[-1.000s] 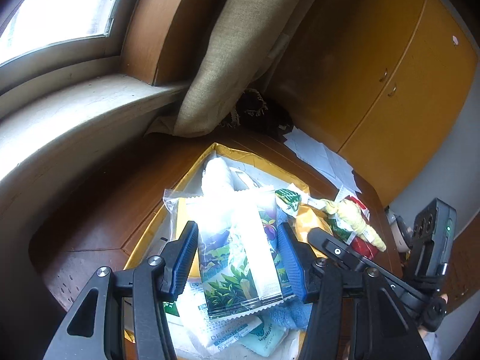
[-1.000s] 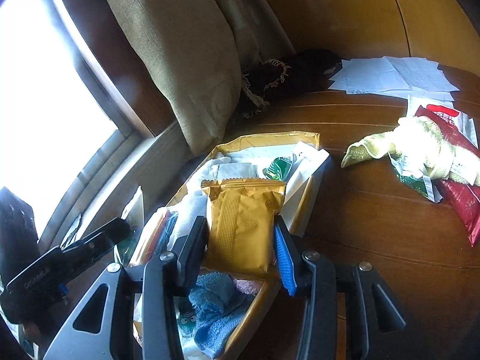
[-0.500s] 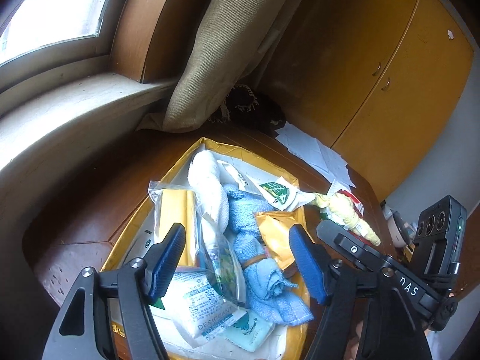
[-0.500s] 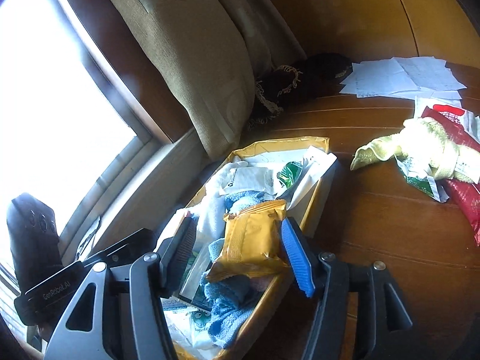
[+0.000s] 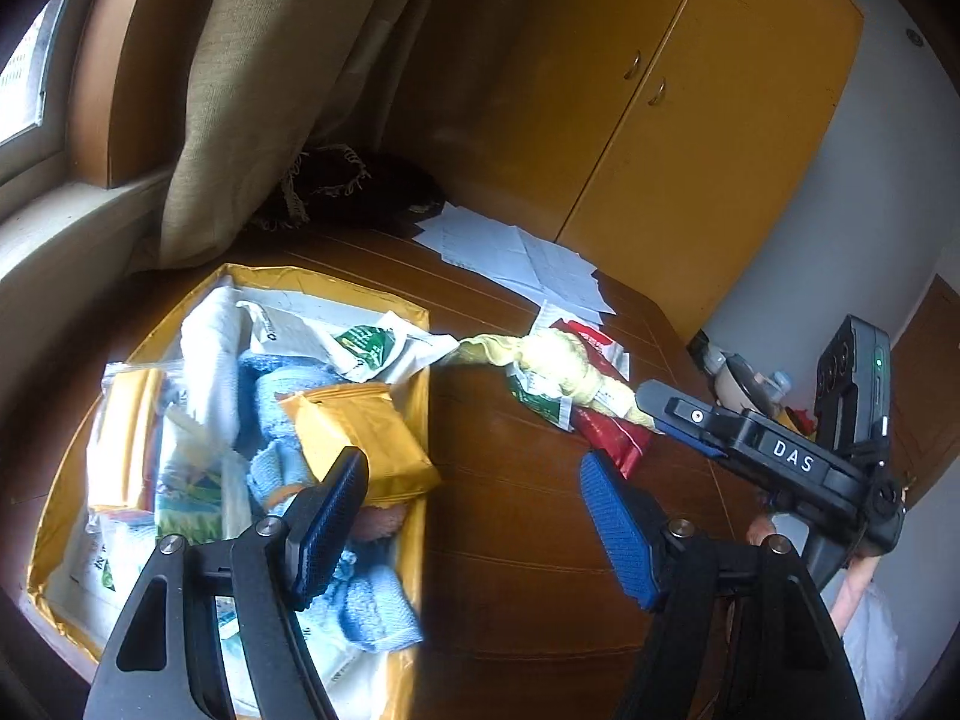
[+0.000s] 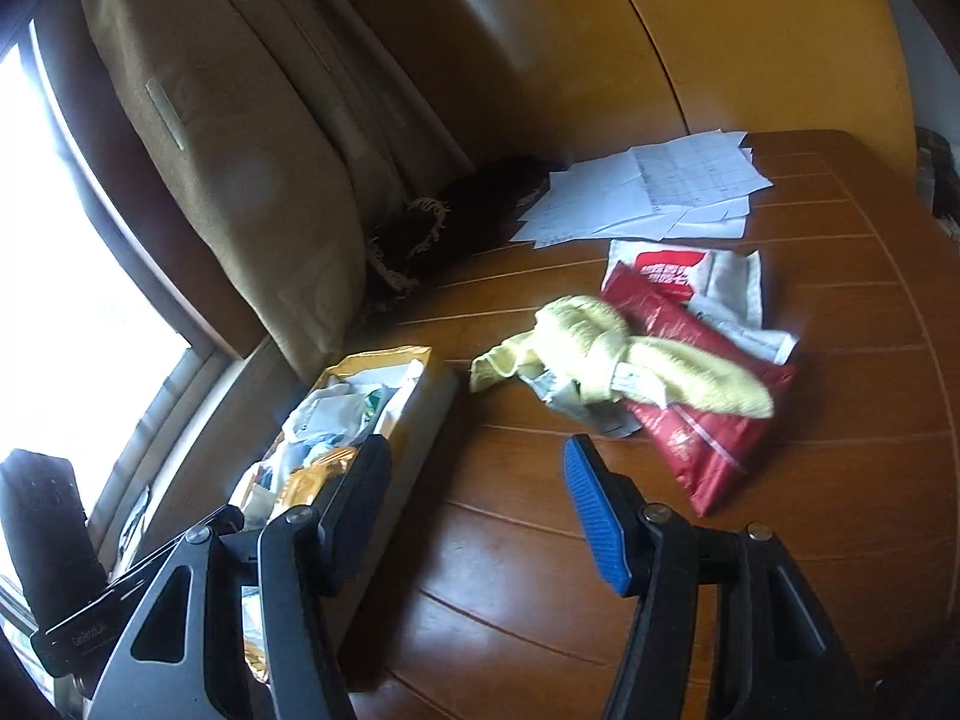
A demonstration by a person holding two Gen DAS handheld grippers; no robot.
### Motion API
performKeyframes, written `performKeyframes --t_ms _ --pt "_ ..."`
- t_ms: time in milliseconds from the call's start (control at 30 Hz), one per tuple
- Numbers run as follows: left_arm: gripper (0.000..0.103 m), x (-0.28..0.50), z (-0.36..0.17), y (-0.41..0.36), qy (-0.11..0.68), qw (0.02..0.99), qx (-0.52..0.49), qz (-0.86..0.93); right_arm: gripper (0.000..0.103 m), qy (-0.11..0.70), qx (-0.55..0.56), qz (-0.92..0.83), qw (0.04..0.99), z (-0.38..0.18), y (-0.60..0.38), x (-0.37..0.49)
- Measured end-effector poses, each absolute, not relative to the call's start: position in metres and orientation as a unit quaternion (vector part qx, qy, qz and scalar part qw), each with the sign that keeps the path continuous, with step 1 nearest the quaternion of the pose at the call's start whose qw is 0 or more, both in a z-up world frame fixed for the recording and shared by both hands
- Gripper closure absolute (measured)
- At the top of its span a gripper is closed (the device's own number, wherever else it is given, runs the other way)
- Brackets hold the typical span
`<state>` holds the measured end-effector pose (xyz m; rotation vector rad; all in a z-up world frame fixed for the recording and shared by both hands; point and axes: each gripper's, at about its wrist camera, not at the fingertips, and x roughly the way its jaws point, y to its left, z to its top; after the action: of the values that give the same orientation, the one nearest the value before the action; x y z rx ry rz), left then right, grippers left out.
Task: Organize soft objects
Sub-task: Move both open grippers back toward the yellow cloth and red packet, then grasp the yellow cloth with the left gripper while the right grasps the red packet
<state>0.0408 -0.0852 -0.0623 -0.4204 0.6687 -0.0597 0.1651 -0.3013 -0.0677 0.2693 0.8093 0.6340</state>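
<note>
Both tongs, left [image 5: 474, 516] and right [image 6: 474, 516], spread wide, pinching nothing. Yellow box [image 5: 420, 396] of packets under the left tongs; yellow cloth [image 6: 636, 354] on red packet [image 6: 708, 438] ahead of the right tongs, on the worktop [image 6: 540, 570].

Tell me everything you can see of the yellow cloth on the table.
The yellow cloth is a pale, soft, towel-like fabric, crumpled into a loose twisted roll. It lies on the wooden table right of the yellow box, draped over a red packet and white-green wrappers. One thin end trails toward the box. Neither gripper touches it.
</note>
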Motion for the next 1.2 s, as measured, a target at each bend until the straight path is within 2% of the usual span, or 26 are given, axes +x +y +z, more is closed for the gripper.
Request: performKeyframes --t_ms 100,433,533,667,767,933,1200 --pt "0.026 0.046 -0.062 -0.088 0.332 0.918 -0.212 -0.036 0.043 0.397 0.092 0.264 0.874 -0.062 -0.306 0.182" --pt "0.026 0.064 -0.063 -0.086 0.354 0.904 -0.236 -0.041 0.043 0.414 0.078 0.244 0.873 -0.068 -0.299 0.235" --pt "0.026 0.069 -0.059 -0.090 0.361 0.903 -0.229 -0.043 0.043 0.414 0.105 0.211 0.879 -0.075 -0.315 0.244" --pt "0.026 0.090 -0.054 -0.102 0.383 0.893 -0.231 -0.058 0.043 0.445 0.204 0.195 0.850 -0.101 -0.349 0.251" --pt "0.026 0.116 -0.053 -0.115 0.405 0.882 -0.235 -0.059 0.043 0.434 0.247 0.190 0.845 -0.104 -0.368 0.238" --pt "0.026 0.167 -0.061 -0.130 0.433 0.858 -0.273 -0.049 0.043 0.399 0.287 0.163 0.856 -0.101 -0.393 0.218" --pt "0.027 0.238 -0.087 -0.158 0.479 0.829 -0.287 -0.008 0.043 0.413 0.346 0.153 0.829 -0.118 -0.407 0.213"
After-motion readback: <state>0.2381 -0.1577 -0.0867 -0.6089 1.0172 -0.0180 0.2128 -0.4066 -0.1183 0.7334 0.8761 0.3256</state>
